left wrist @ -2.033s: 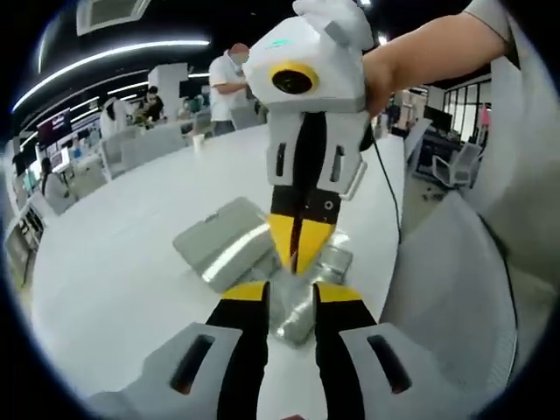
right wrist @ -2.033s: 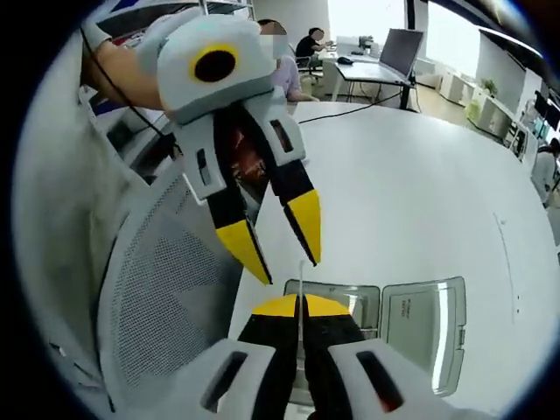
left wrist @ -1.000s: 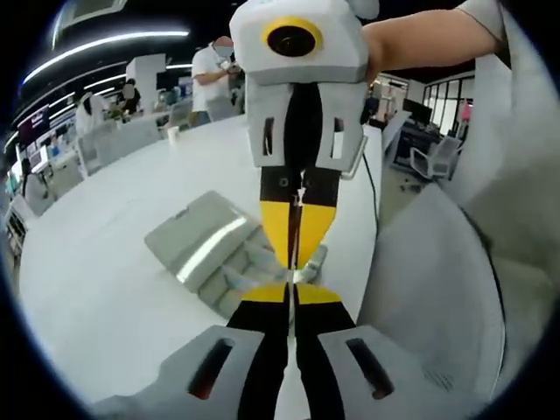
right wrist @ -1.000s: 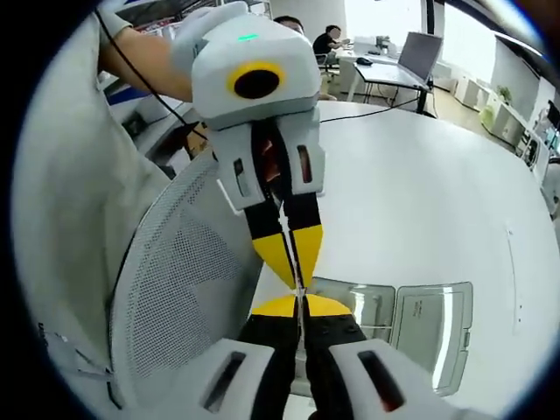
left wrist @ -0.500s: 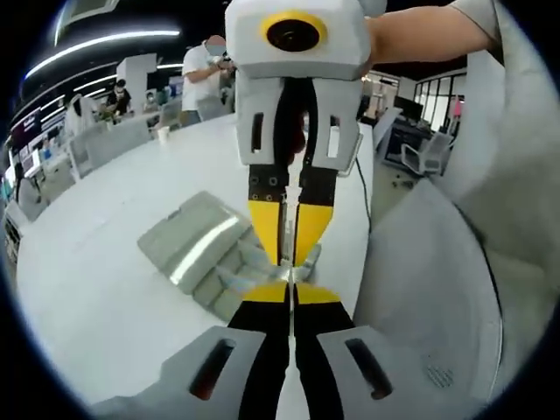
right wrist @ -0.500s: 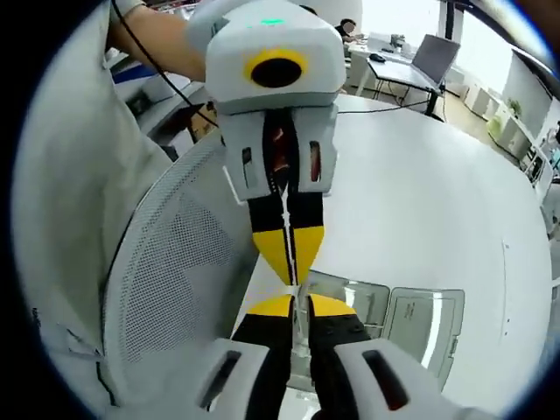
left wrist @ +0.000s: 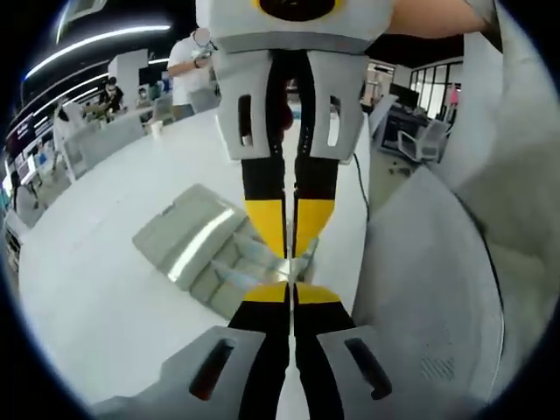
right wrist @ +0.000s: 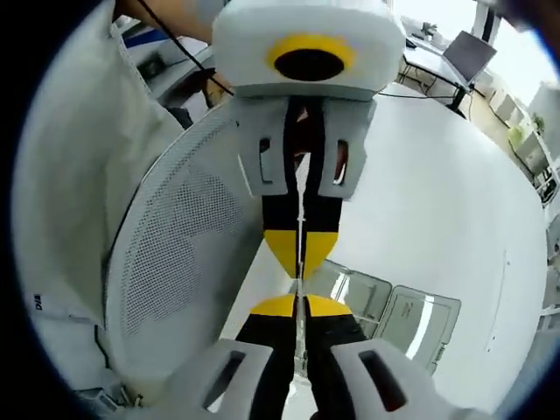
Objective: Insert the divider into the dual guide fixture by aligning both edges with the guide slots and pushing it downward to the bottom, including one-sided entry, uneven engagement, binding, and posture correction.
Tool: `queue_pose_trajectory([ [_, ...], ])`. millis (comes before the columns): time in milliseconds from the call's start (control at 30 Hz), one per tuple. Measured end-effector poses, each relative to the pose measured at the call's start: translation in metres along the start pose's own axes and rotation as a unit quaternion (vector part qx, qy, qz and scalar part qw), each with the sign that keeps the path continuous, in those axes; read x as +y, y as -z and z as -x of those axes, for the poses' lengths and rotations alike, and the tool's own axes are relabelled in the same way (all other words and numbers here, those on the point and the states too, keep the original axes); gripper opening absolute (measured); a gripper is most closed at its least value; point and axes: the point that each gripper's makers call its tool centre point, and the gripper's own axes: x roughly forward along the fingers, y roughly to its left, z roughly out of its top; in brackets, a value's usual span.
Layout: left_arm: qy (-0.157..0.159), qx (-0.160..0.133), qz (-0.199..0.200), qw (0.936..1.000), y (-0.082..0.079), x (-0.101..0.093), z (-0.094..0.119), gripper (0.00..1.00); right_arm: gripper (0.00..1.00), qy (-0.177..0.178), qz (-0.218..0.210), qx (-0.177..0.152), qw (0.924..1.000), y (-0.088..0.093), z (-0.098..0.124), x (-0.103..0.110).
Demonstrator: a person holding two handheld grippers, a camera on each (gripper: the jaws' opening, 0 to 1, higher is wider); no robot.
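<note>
The divider [right wrist: 299, 282] is a thin clear sheet seen edge-on, spanning the short gap between the two grippers, which point tip to tip. In the left gripper view my left gripper [left wrist: 289, 290] is shut on the sheet's near edge, and the right gripper [left wrist: 289, 249] comes down from above and pinches the far edge. In the right gripper view my right gripper [right wrist: 298, 302] is shut on the sheet, with the left gripper [right wrist: 299, 267] shut on it from above. The fixture [left wrist: 188, 236], a grey box with clear ribbed guides and an opened lid, lies on the table under the tips. That box [right wrist: 411, 319] lies right of the jaws.
A white round table [left wrist: 96, 262] carries the fixture near its edge. A grey mesh chair back [right wrist: 175, 236] stands close beside the grippers. A person's arm and light sleeve [left wrist: 516, 131] are at the right. People and desks are far behind.
The left gripper, open two seconds ago, has shut on the divider. The right jaws parted slightly half a second ago and have shut again. The two grippers have moved closer together.
</note>
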Motion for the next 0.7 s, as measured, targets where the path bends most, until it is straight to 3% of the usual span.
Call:
queue_pose_trajectory([
  [467, 0.006, 0.003, -0.002, 1.0000, 0.0024, -0.0037, -0.0019, 0.00, 0.00, -0.023, 0.016, 0.041, 0.9987, -0.0030, -0.0061, 0.0047],
  [700, 0.004, 0.003, -0.004, 1.0000, 0.0012, -0.0022, -0.0028, 0.00, 0.00, -0.023, 0.002, 0.061, 0.9979, -0.0007, -0.0056, 0.0031],
])
